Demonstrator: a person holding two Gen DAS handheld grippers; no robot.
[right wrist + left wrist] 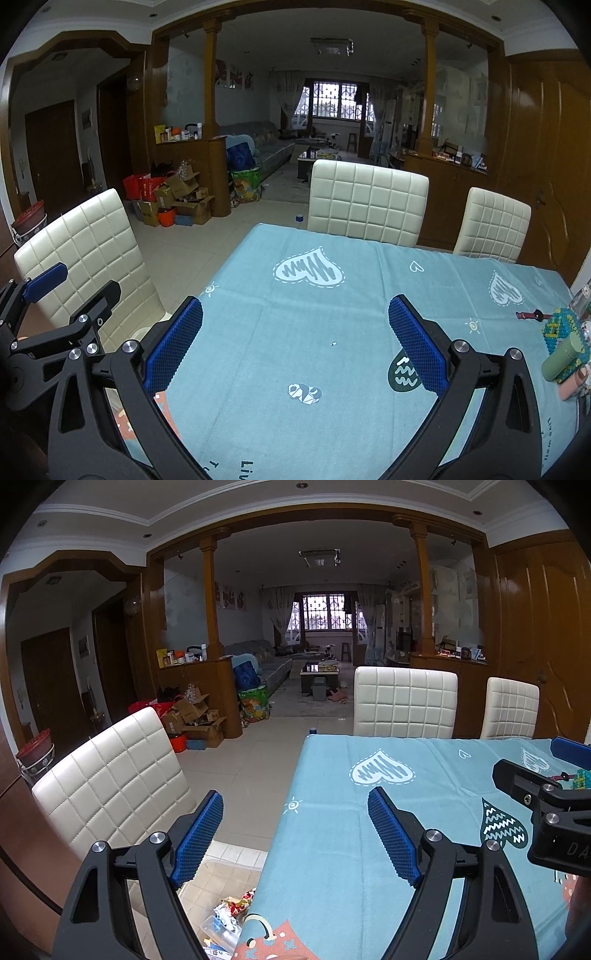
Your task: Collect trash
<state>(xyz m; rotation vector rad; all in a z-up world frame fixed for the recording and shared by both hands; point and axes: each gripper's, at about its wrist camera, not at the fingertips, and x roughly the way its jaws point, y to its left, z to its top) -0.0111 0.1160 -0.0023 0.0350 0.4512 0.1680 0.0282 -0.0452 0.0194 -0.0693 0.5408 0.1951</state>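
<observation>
Nearest the cameras, the left gripper (295,834) and right gripper (295,343) both hover with jaws spread wide, empty. Below the left one, beside the table edge, a clear bin (221,923) on the floor holds collected wrappers (236,908). Farther along the tablecloth (332,314) a tiny scrap (333,343) lies; picking it up looks like the next step, needing a precise pinch.

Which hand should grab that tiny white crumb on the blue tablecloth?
Probably the right. The right gripper is open, and the crumb lies on the tablecloth between its fingers. The left gripper, also open, hangs over the table's left edge, above the bin.
</observation>
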